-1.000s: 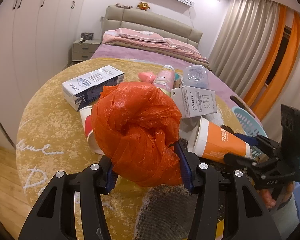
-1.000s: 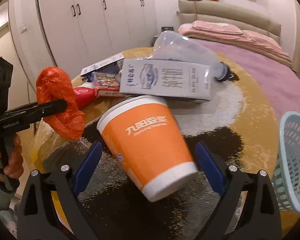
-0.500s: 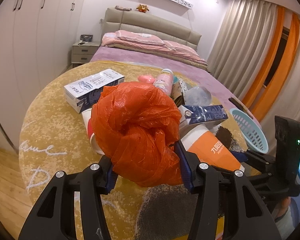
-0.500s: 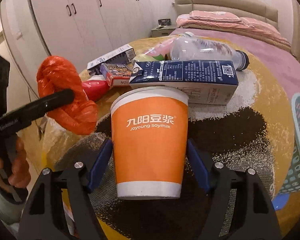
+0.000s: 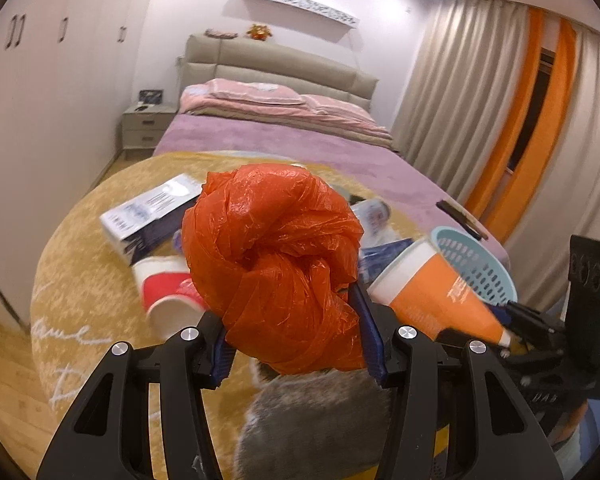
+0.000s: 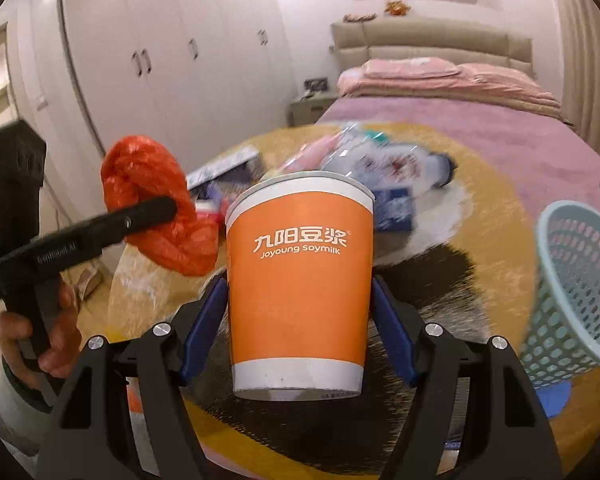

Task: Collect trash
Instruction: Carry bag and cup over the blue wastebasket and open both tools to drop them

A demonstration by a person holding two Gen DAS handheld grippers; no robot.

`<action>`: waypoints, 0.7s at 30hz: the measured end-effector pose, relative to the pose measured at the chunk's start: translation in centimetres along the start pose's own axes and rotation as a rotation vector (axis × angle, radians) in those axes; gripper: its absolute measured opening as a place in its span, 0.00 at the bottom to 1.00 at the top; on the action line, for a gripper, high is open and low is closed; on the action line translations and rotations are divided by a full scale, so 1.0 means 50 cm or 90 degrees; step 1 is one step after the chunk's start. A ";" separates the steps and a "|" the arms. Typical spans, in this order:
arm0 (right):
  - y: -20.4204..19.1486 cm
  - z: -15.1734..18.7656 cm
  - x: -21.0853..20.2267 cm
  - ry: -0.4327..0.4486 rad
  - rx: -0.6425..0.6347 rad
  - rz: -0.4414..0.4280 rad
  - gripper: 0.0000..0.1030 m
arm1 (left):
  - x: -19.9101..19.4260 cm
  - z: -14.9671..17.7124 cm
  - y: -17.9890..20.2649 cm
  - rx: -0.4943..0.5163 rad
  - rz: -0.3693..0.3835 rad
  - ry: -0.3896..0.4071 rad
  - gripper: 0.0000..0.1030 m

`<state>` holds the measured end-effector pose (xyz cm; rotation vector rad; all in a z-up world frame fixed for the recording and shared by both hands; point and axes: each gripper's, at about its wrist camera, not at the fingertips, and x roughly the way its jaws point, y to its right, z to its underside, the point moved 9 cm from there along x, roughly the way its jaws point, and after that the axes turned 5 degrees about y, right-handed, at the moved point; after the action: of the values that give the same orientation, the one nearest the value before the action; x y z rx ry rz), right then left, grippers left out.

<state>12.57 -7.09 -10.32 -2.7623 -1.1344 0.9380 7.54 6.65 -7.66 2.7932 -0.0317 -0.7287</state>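
In my left hand's view, a white box (image 5: 152,214) lies at ten o'clock on the round yellow rug (image 5: 80,280), with a red and white cup (image 5: 168,296) on its side just below it. At the centre, my left claw (image 5: 296,344) pinches a knotted orange plastic bag (image 5: 272,268) between its blue pads, the bag bulging above them. At three o'clock my right claw holds an orange paper cup (image 5: 432,300) tilted, with a pale blue basket (image 5: 480,268) just behind it. A bed (image 5: 300,148) fills twelve o'clock.

In my right hand's view, my left hand (image 6: 40,336) grips its tool at eight o'clock, and the orange bag (image 6: 156,204) sits at ten o'clock in that tool's fingers. At the centre, my right claw (image 6: 300,328) has just been narrowing and now presses on the orange soymilk cup (image 6: 300,280), which stands upright between the pads, its base clear of the rug (image 6: 492,216). Behind it at twelve to one o'clock lie a blurred clear bottle (image 6: 392,164) and a dark blue carton (image 6: 396,208). The basket (image 6: 580,280) stands at three o'clock, near the cup but apart from it.
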 end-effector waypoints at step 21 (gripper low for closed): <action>0.505 -0.029 -0.219 0.130 0.205 0.423 0.66 | 0.254 -0.058 0.424 0.146 0.236 -0.079 0.48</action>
<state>23.29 -32.45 -9.13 -2.8820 -0.0072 0.7432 20.93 -14.24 -6.01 2.8216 -0.6746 -0.8425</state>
